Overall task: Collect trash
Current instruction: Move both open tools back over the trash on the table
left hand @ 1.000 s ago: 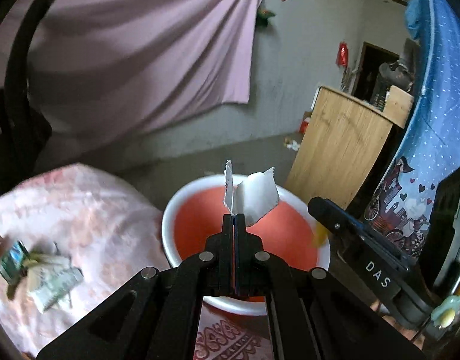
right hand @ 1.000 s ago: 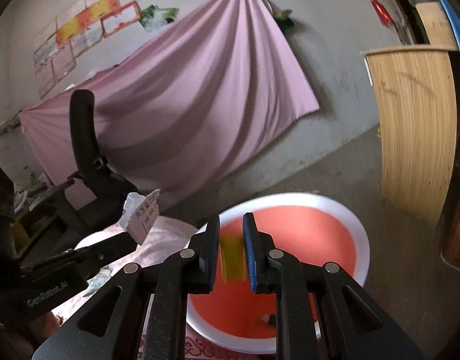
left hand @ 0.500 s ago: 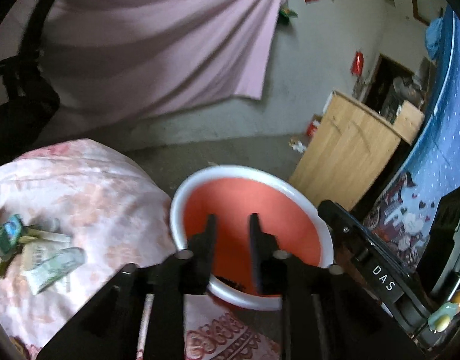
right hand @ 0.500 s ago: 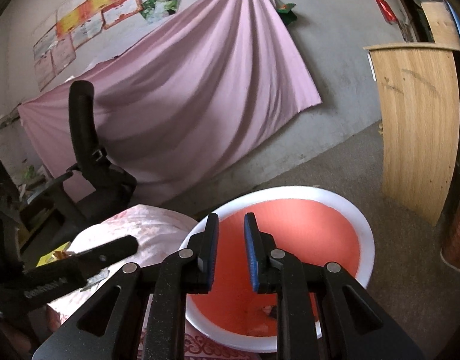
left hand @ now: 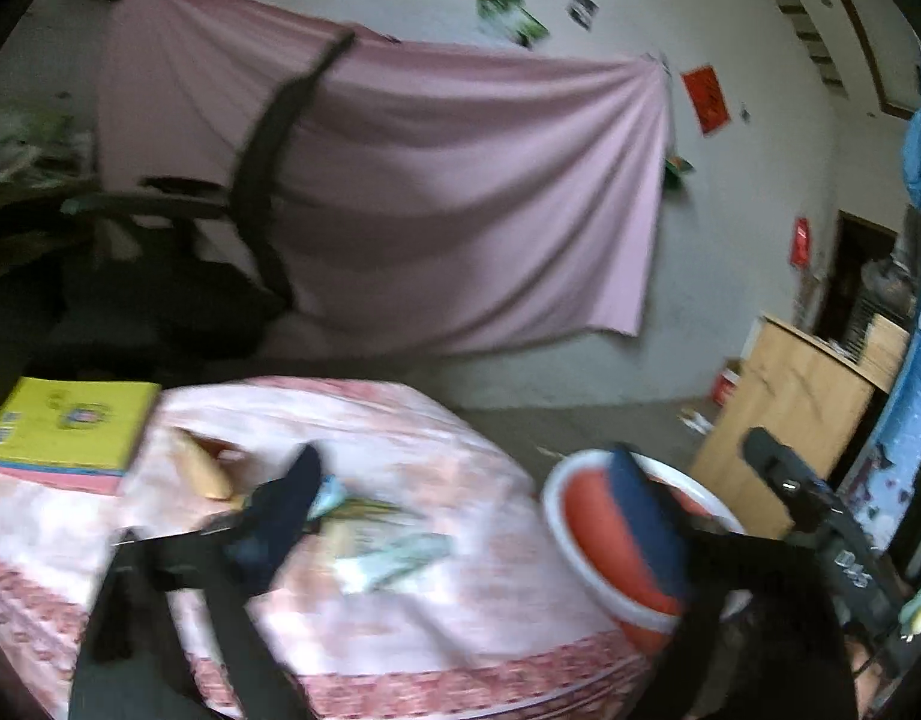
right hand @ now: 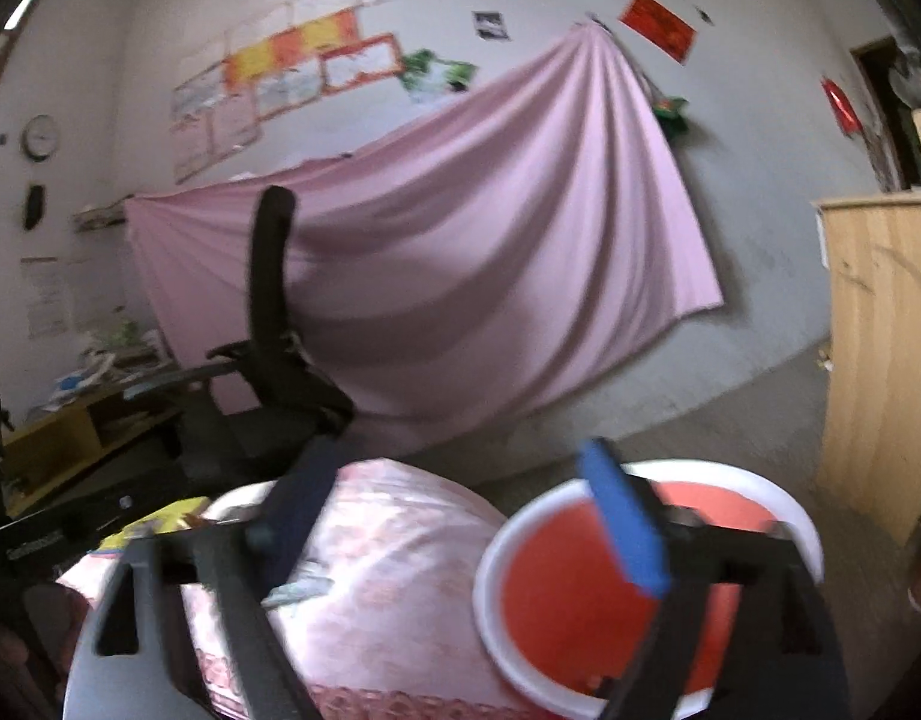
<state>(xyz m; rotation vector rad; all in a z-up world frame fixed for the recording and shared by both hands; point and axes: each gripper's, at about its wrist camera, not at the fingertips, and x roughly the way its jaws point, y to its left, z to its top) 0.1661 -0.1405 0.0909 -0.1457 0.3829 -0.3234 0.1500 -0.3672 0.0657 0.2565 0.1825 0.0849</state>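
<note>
My left gripper (left hand: 466, 510) hangs over the pink floral table (left hand: 400, 420), its jaws opening wide with nothing between them. Several crumpled wrappers (left hand: 394, 552) lie on the cloth just beyond its fingertips, blurred by motion, with a yellowish piece (left hand: 202, 474) further left. The red basin (left hand: 586, 516) with a white rim stands at the table's right edge, behind the right finger. My right gripper (right hand: 460, 510) is also opening and empty, with its right finger over the basin (right hand: 556, 594) and its left over the table (right hand: 400, 516). Wrappers (right hand: 298, 588) peek out beside that left finger.
A yellow book (left hand: 70, 426) lies at the table's far left. A black office chair (left hand: 262, 180) stands behind the table before a pink sheet on the wall. A wooden cabinet (left hand: 784, 420) stands to the right of the basin. The other gripper's arm (left hand: 820, 516) crosses the right edge.
The left gripper let go of a white paper scrap and the right of a yellow piece over the basin. Both jaws spread wide, and both views swung left towards the table.
</note>
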